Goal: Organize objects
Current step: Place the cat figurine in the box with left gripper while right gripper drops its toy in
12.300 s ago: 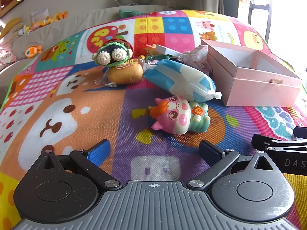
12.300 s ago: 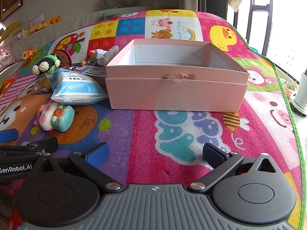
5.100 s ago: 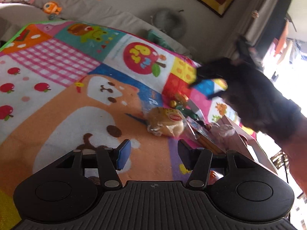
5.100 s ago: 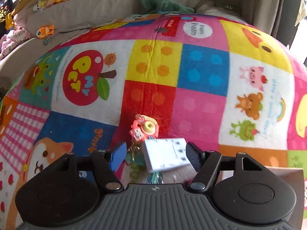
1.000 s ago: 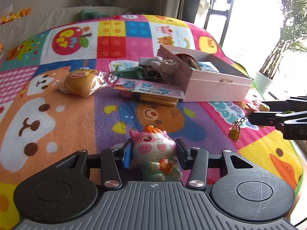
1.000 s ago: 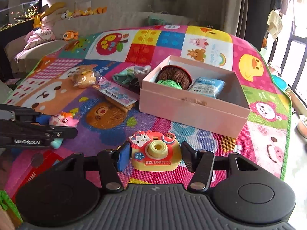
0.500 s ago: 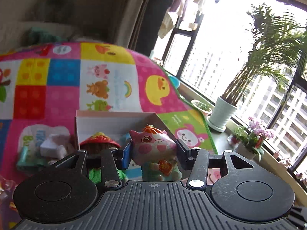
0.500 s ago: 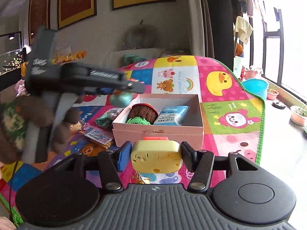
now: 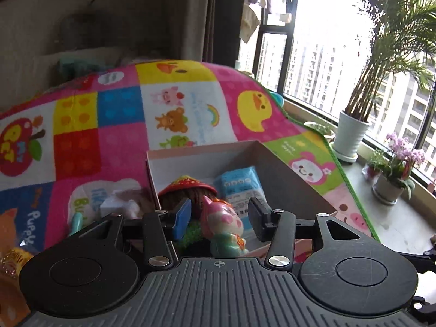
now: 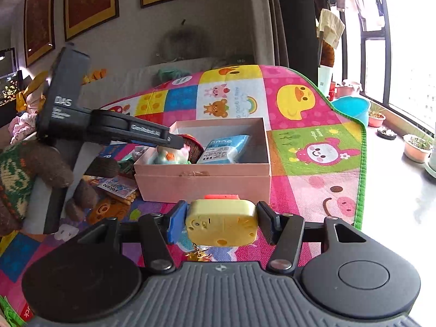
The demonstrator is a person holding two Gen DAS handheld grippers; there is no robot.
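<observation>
The right gripper [image 10: 222,219] pinches a yellow toy camera [image 10: 222,223] by its sides. The camera's back faces the lens, a red button sits on top and a small charm hangs beneath it. Just ahead of this gripper stands the pink box [image 10: 201,182] on the colourful play mat [image 10: 313,185]. To the gripper's front left, a hand in a knitted glove [image 10: 16,169] holds the left gripper [image 9: 219,216] out over the box's near left corner.

The left gripper's jaws stand part-way apart. The pig toy [image 9: 223,226] sits tilted between and below them, inside the box, with a sliver of gap showing at each pad, so neither pad appears to press on it. Just beyond the pig, toward the blue pad, lies a brown knitted toy with a red cap [image 9: 188,185]. Ahead and toward the black pad lies a blue packet [image 9: 239,188]. Outside the box, to this gripper's left, a small white block [image 9: 111,204] rests on the mat. Far off to the right, a potted palm [image 9: 351,136] stands by the window.
</observation>
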